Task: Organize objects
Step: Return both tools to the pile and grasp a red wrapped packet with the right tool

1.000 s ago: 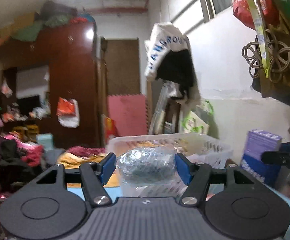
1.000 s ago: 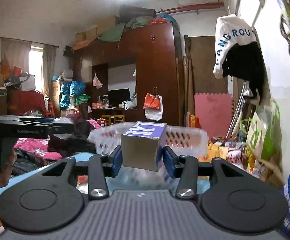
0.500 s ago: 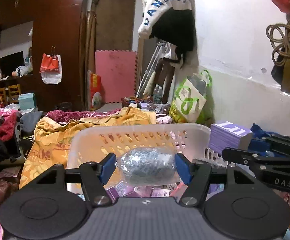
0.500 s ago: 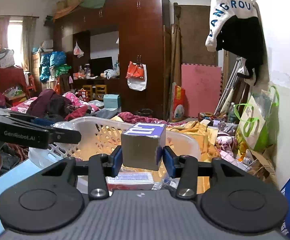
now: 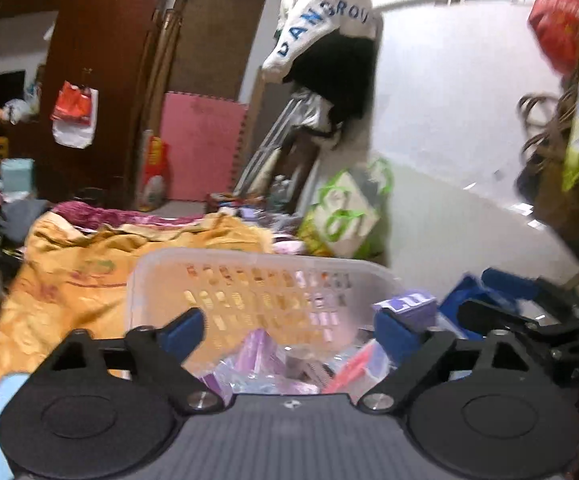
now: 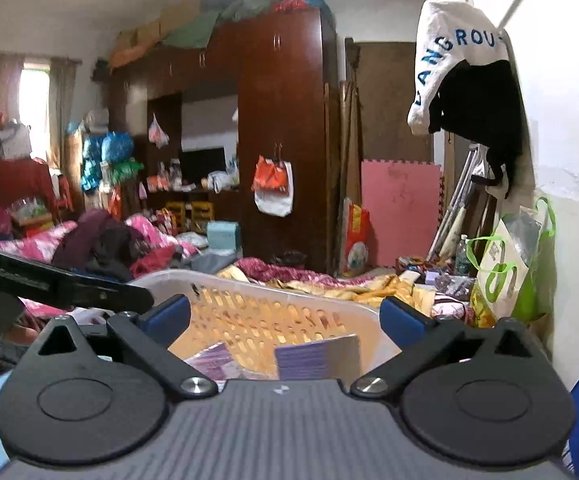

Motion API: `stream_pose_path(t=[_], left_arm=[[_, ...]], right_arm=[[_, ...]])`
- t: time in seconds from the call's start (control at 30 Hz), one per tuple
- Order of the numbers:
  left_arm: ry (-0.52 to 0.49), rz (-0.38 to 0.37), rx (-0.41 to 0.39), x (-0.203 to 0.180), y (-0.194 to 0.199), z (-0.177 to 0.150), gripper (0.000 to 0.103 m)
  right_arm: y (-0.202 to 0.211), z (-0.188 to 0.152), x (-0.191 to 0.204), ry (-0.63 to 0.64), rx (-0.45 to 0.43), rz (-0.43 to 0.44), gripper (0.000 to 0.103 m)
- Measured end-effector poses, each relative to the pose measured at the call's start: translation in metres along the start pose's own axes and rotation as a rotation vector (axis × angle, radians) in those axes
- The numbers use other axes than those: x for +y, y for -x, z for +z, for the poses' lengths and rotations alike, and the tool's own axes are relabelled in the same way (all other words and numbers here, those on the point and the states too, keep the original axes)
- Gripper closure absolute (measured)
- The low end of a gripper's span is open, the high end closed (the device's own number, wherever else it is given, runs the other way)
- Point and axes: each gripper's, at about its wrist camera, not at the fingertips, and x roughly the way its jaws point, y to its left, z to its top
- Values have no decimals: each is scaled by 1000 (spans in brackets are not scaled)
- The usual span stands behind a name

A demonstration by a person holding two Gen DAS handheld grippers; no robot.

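A white slatted basket (image 5: 249, 264) sits just ahead of both grippers. My left gripper (image 5: 287, 332) hangs over its near side, jaws opening wide, nothing between the blue pads (image 5: 181, 332). Purple packets (image 5: 257, 356) and a red item (image 5: 353, 364) lie blurred inside. In the left wrist view the purple box (image 5: 413, 302) shows at the basket's right end, beside my right gripper (image 5: 529, 320). In the right wrist view my right gripper (image 6: 285, 316) is also opening with nothing held. Below it the purple box (image 6: 317, 356) lies tilted in the basket (image 6: 249, 284). My left gripper (image 6: 69, 284) reaches in from the left.
A yellow blanket (image 5: 89, 272) lies behind the basket, and a green and white bag (image 5: 345, 216) leans on the white wall at the right. A dark wardrobe (image 6: 281, 140), a pink mat (image 6: 401, 208) and hanging clothes (image 6: 469, 80) stand farther back.
Both grippers moved forward over the basket and opened. The clear bag left the left jaws, and the purple box left the right jaws and dropped into the basket.
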Motion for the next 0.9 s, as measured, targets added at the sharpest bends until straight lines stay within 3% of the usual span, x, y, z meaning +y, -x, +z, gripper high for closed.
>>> stream_pose_path(t=[0.13,0.37,0.47,0.57,0.67,0.8,0.9], left_arm=[[3,-82,-38,2,36,-23,0],[12,-173,26,-15,73,-86,0],[23,-209,23,-23,88,-113,0],[35,-186,15,-29,96,-138,0],[57,-90,7,-30,101,-152,0],[66,3,-13,-25,107,-160,1],[67,25,-35,-20,113,-162,1]], right_arm=[[23,-11,1,14,59,24,0],[61,-58,14,79,143,9,0],[77,-86,17,25,173,74,0],[91,-112,21,-28,179,126,0],[97,-129,29,-85,169,183,0],[94,-141,48,-41,176,209,0],[87,-139,58,-8,191,239,0]])
